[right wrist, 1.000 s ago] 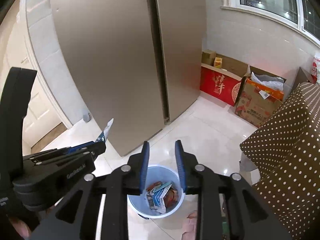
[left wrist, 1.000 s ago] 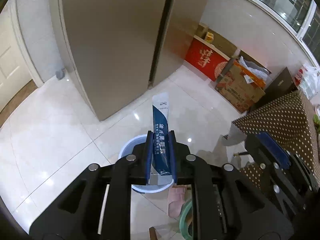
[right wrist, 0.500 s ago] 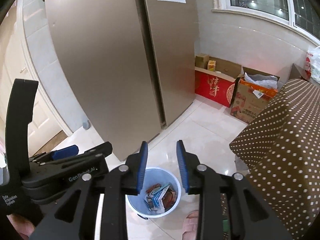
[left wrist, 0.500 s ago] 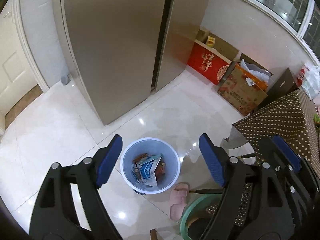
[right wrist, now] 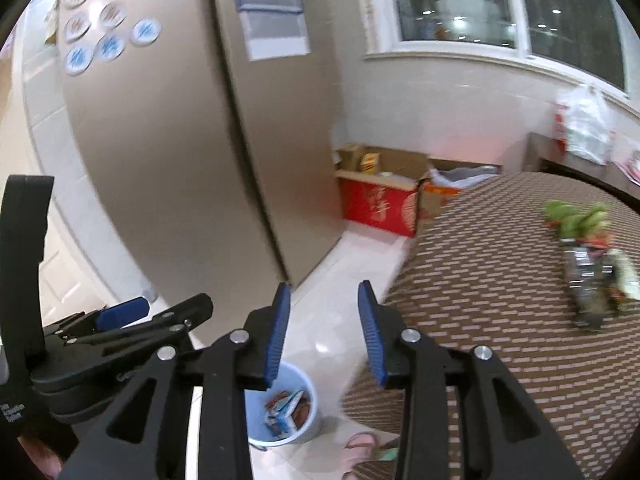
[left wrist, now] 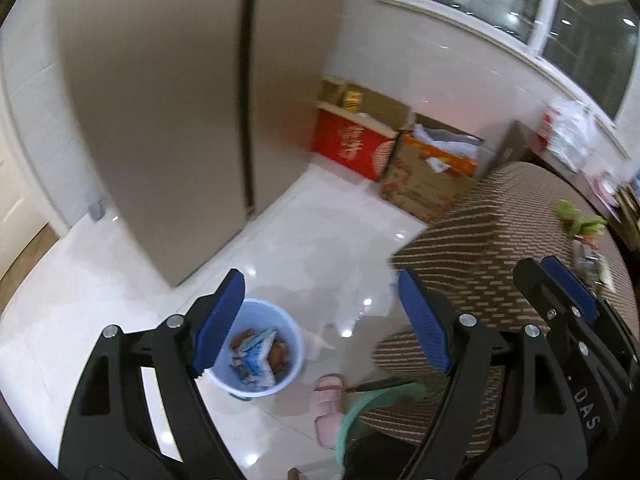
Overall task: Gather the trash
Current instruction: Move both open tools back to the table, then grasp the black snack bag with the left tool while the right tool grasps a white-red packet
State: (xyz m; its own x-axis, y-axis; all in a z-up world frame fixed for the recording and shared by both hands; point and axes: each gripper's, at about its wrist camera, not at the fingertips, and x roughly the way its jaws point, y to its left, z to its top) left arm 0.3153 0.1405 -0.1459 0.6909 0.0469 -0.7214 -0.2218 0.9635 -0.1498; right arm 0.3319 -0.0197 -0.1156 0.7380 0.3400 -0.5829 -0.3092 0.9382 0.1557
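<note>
The left gripper [left wrist: 320, 320] is released, its blue-padded fingers [left wrist: 218, 318] spread wide with nothing between them. It hangs above the white tile floor [left wrist: 80, 312], and the light blue trash bin [left wrist: 294, 344] shows partly behind its left finger. The right gripper [right wrist: 324, 336] is likewise unclenched and empty, its jaws set at a narrower gap; it sits to the right of the left one, above the near edge of the table.

The collected trash [left wrist: 258, 354] — a heap of wrappers and a blue-and-white packet — lies inside the bin, which stands on the floor near the front of the tall beige refrigerator [left wrist: 160, 100]. A pink slipper [left wrist: 328, 408] rests on the floor just right of the bin, beside a green-rimmed stool [left wrist: 376, 394].

To the right stands a table under a brown polka-dot cloth [right wrist: 500, 300]. On its far right part lie green vegetables [right wrist: 576, 218] and a blurred clear packet [right wrist: 588, 284] — contents not legible. Against the far wall, beneath the window [right wrist: 500, 4], sit a red carton [right wrist: 376, 208] and open cardboard boxes [left wrist: 428, 176]. Round magnets [right wrist: 106, 12] dot the refrigerator's upper left door.
</note>
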